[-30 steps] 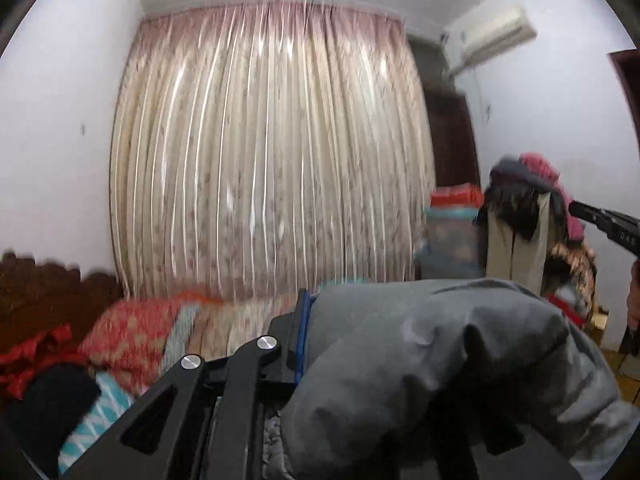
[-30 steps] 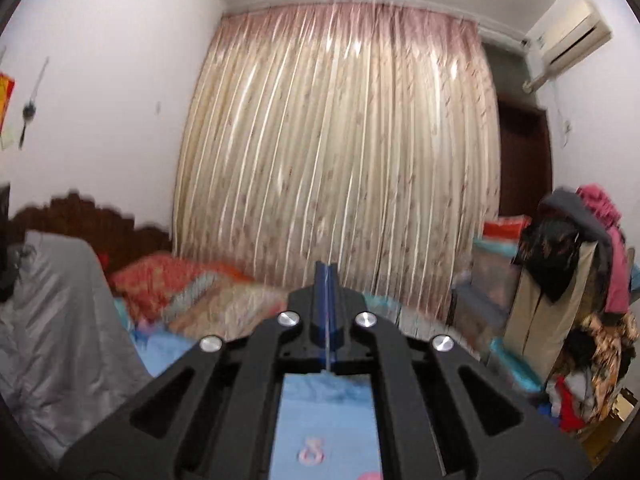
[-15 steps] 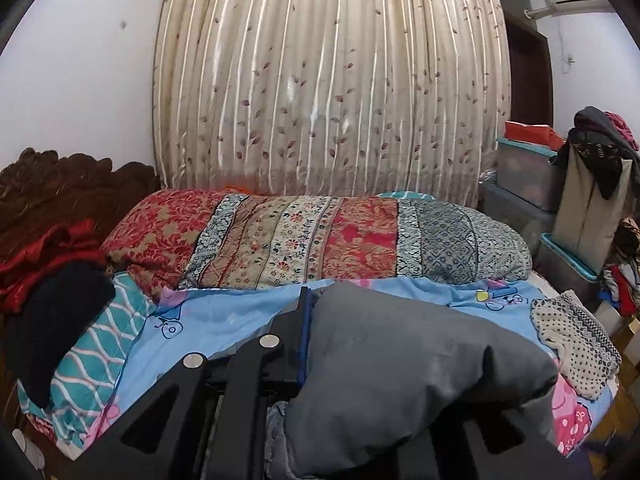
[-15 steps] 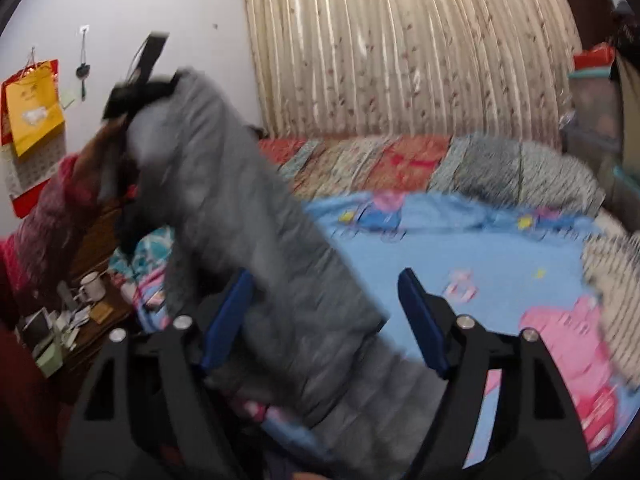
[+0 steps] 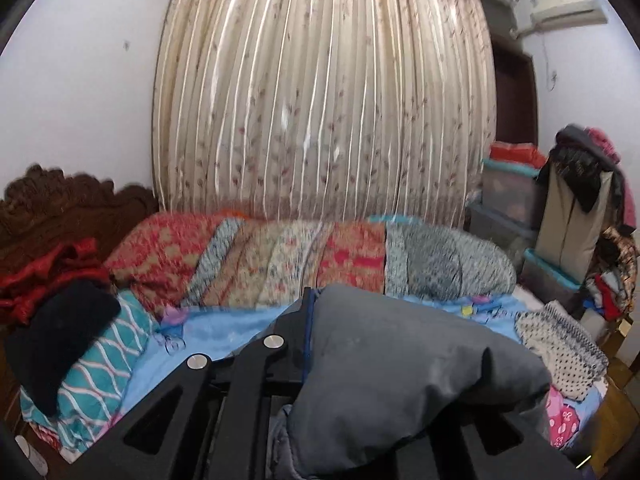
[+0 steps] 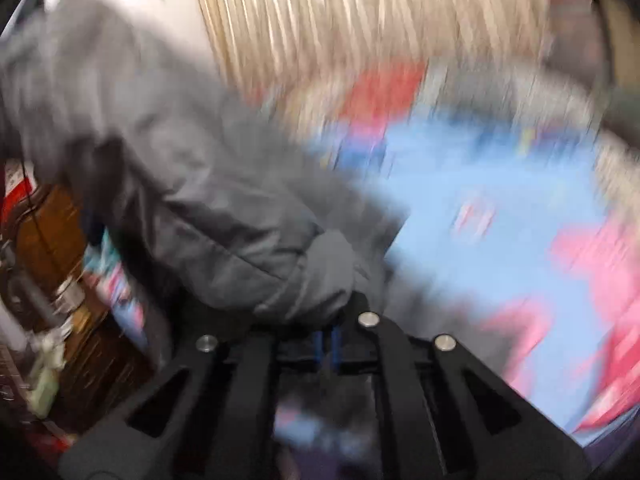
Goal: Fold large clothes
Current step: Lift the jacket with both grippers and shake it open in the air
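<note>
Your left tool (image 5: 308,320) points slightly downward over the bed (image 5: 224,328), its jaws having just narrowed to pinch a fold of the grey padded jacket (image 5: 400,372), which drapes over the tool's right side. Your right tool (image 6: 328,344), also tipped downward, has just snapped together on the same jacket (image 6: 192,184), which trails up and to its left; this view is blurred.

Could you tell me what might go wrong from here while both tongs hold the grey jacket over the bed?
The grey jacket bunches thickly at the left tongs, so the padded fabric could slip out. The right tongs pinch only a small fold, which may pull free. The knitted garment already lies on the bed and could get caught under the jacket.
</note>
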A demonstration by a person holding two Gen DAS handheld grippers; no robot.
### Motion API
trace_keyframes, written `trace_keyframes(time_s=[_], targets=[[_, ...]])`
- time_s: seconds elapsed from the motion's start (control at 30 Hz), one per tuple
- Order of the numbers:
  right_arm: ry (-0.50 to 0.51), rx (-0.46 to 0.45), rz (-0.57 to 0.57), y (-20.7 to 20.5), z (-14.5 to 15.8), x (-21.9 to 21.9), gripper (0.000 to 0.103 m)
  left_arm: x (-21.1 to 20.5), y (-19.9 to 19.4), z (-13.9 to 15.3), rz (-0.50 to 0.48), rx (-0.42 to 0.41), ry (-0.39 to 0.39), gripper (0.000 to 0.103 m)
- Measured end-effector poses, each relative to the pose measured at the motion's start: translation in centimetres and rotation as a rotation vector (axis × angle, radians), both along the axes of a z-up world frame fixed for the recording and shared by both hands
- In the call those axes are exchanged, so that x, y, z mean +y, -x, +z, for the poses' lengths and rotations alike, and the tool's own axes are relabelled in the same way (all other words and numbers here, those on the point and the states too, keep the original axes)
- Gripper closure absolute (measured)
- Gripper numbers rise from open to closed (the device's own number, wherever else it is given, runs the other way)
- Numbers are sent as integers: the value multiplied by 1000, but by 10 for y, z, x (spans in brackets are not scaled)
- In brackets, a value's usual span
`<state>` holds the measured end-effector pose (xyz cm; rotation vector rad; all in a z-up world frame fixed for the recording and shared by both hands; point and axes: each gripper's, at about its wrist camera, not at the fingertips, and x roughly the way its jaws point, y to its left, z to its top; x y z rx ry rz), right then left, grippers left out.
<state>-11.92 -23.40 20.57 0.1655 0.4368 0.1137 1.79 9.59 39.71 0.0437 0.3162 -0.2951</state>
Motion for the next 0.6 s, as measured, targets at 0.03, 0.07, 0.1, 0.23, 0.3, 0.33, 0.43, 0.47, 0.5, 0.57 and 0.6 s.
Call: trace_keyframes(time_s=[0.03, 0.07, 0.1, 0.23, 0.3, 0.33, 0.43, 0.47, 0.5, 0.57, 0.6], targets=[[14, -58, -24, 9, 25, -10, 101, 9, 11, 11, -5, -24, 19, 79], [22, -124, -49, 20, 58, -22, 101, 17, 21, 22, -16, -43, 41, 79], [37, -184, -67, 30, 92, -33, 101, 23, 29, 32, -27, -54, 57, 79], [97, -332, -110, 56, 193, -55, 101, 40, 50, 68, -83, -66, 100, 79], [124, -384, -120, 63, 237, -59, 101, 43, 47, 77, -104, -28, 108, 79], [134, -388, -120, 59, 250, -59, 101, 43, 42, 78, -107, -7, 107, 79], [178, -337, -132, 27, 265, -62, 101, 38, 14, 66, -96, 64, 82, 79], [193, -298, -134, 6, 261, -65, 101, 34, 1, 60, -87, 88, 70, 79], [201, -253, -137, -20, 251, -68, 101, 29, -16, 50, -77, 119, 57, 79], [204, -164, -143, -65, 222, -76, 101, 18, -54, 25, -56, 183, 36, 79], [200, -110, -149, -95, 201, -82, 101, 12, -74, 11, -45, 218, 25, 79]])
